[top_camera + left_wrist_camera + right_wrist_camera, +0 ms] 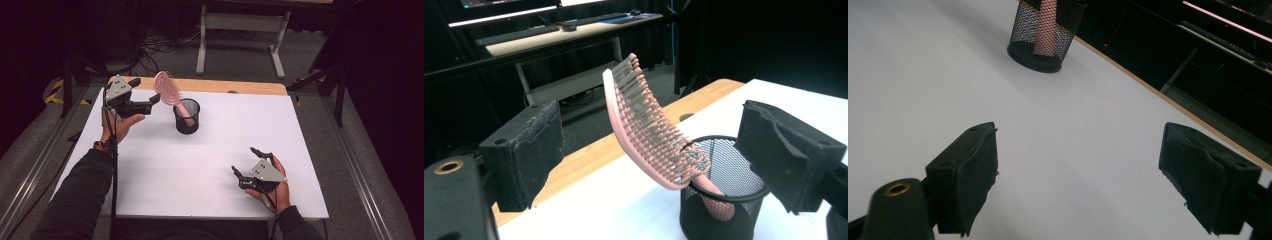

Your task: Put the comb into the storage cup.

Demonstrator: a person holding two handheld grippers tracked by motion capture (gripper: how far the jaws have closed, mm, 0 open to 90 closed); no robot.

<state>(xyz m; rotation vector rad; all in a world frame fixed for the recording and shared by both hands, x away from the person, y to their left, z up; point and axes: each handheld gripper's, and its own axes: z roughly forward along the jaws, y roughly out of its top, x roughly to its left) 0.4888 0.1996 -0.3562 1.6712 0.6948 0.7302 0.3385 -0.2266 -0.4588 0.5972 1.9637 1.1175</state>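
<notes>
Left claw (150, 102) spread wide just beside the cup (186, 116), holding nothing, jaws flanking the pink brush (644, 125) in the left gripper view without touching it. Brush standing handle-down in the cup, head leaning out over the rim toward that claw; right claw (246, 165) likewise wide and empty, well apart from the cup on the white counter (210, 150). Likely either a release just finished or a grasp about to begin; if the latter, next: close on the head, lift straight up.

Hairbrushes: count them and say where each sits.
1. The pink hairbrush stands handle-down in the black mesh cup, leaning toward the open left gripper. The cup's mesh shows nothing else inside.
</notes>
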